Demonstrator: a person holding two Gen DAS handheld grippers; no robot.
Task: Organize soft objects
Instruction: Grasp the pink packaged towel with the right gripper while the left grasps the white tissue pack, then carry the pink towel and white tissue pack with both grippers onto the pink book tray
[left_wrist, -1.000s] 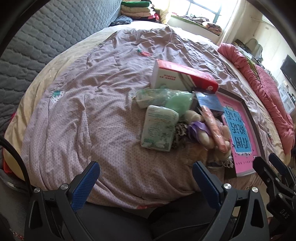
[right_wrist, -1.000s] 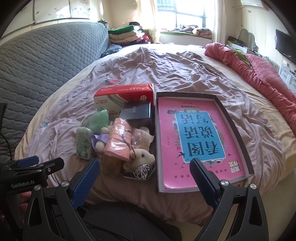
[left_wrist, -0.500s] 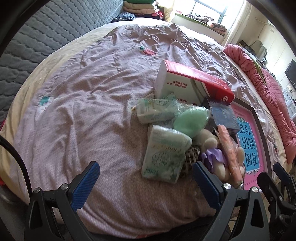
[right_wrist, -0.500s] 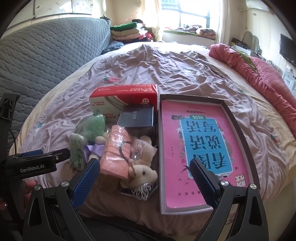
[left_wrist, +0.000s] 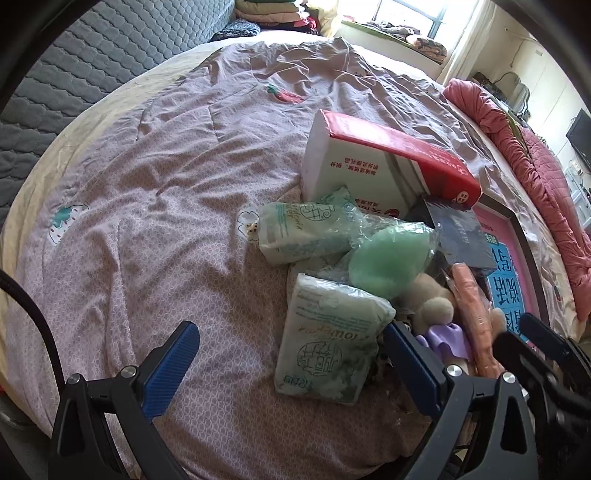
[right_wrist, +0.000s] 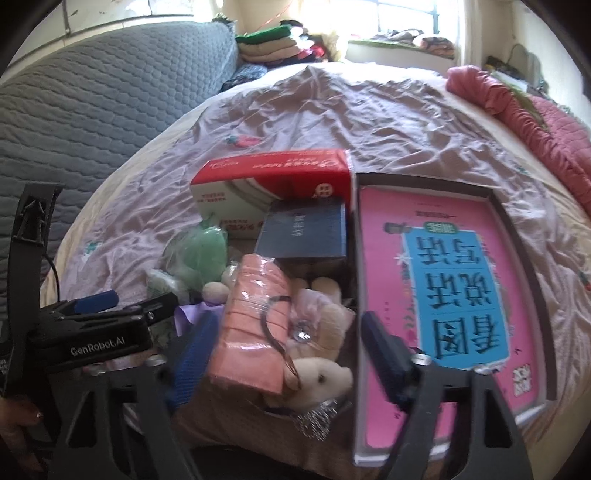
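Note:
A pile of soft things lies on the mauve bedspread (left_wrist: 155, 206). My left gripper (left_wrist: 291, 369) is open, low over the near tissue pack (left_wrist: 328, 339), which lies by its right finger, untouched. A second tissue pack (left_wrist: 303, 229) and a bagged green soft item (left_wrist: 388, 258) lie behind it. My right gripper (right_wrist: 290, 358) is closing, its jaws either side of the pink wrapped pack (right_wrist: 251, 325) and the cream plush toy (right_wrist: 317, 373). The left pad is at the pack's edge; the right pad is still apart from the plush.
A red-and-white box (right_wrist: 273, 184) and a dark blue box (right_wrist: 306, 229) stand behind the pile. A dark tray (right_wrist: 421, 181) holding a pink book (right_wrist: 461, 277) lies on the right. A pink quilt (right_wrist: 517, 110) lines the far right, a grey padded headboard (right_wrist: 92, 110) the left.
Both grippers have come forward and down toward the pile, which now looks larger. The right jaws have narrowed around the pink pack and the plush toy. The left jaws stay wide.

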